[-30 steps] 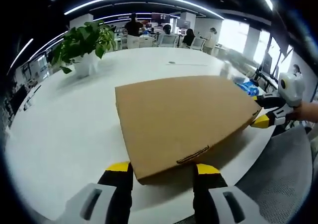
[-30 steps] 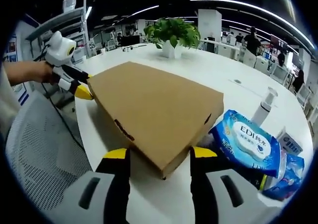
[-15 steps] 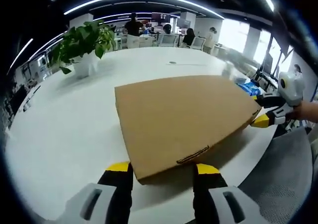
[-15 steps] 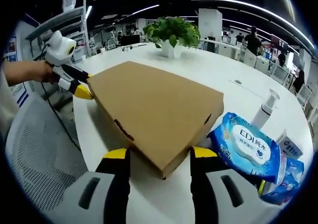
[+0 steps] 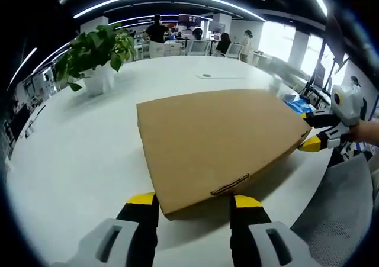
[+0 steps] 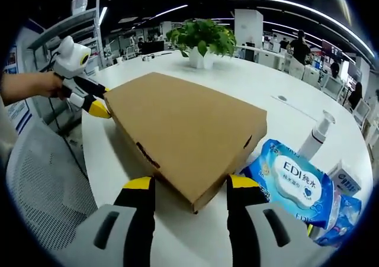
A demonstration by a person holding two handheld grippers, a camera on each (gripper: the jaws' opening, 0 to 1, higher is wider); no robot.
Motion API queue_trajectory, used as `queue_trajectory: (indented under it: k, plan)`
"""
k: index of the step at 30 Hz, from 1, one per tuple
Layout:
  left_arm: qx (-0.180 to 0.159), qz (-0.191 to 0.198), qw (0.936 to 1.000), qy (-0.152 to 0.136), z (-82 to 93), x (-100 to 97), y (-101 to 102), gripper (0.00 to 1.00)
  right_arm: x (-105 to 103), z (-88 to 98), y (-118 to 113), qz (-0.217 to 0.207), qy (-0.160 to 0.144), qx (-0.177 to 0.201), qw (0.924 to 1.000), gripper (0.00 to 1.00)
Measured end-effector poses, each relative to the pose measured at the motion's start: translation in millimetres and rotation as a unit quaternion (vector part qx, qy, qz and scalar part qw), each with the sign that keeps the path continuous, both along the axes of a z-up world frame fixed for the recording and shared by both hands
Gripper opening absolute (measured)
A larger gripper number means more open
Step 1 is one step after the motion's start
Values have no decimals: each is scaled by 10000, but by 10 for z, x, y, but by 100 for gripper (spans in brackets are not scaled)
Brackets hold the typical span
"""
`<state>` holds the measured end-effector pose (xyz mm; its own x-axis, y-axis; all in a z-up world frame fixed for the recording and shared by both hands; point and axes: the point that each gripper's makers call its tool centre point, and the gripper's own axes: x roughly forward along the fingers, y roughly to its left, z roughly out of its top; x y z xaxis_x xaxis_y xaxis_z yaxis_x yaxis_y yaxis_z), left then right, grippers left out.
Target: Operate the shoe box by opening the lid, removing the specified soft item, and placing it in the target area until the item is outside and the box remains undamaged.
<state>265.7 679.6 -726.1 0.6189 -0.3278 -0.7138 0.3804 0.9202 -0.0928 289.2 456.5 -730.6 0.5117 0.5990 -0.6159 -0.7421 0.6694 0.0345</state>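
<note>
A blue wipes pack [image 6: 294,180] is lying just beside the shoe box [image 6: 186,131], at the corner nearest the right claw [image 6: 190,191], with a pump bottle [image 6: 314,135] standing behind the pack. A potted plant [image 5: 96,54] is sitting well beyond the box on the white worktop [image 5: 77,154]; a mesh chair [image 6: 44,178] is waiting by the worktop's edge. The flat, plain brown cardboard box is lying closed. The left claw [image 5: 193,205] and the right claw are each spreading wide open around a box corner.
</note>
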Motion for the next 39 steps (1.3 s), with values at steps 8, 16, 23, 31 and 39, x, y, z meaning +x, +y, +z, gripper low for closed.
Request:
queue_trajectory:
  k: [8, 16, 23, 31, 39]
  plan:
    - [4, -45, 10000, 5, -3, 169, 8, 48, 137, -4, 0, -40, -10, 11, 10000, 45]
    - [10, -76, 10000, 14, -2, 321, -10, 48, 287, -1, -16, -68, -19, 19, 10000, 44]
    - [50, -70, 10000, 34, -4, 438, 1, 48, 417, -4, 0, -25, -15, 15, 10000, 44]
    - [44, -74, 10000, 26, -1, 515, 36, 48, 490, -2, 45, -32, -1, -4, 10000, 44]
    - [47, -73, 10000, 35, 3, 579, 88, 48, 549, -2, 88, -28, 8, -11, 10000, 44]
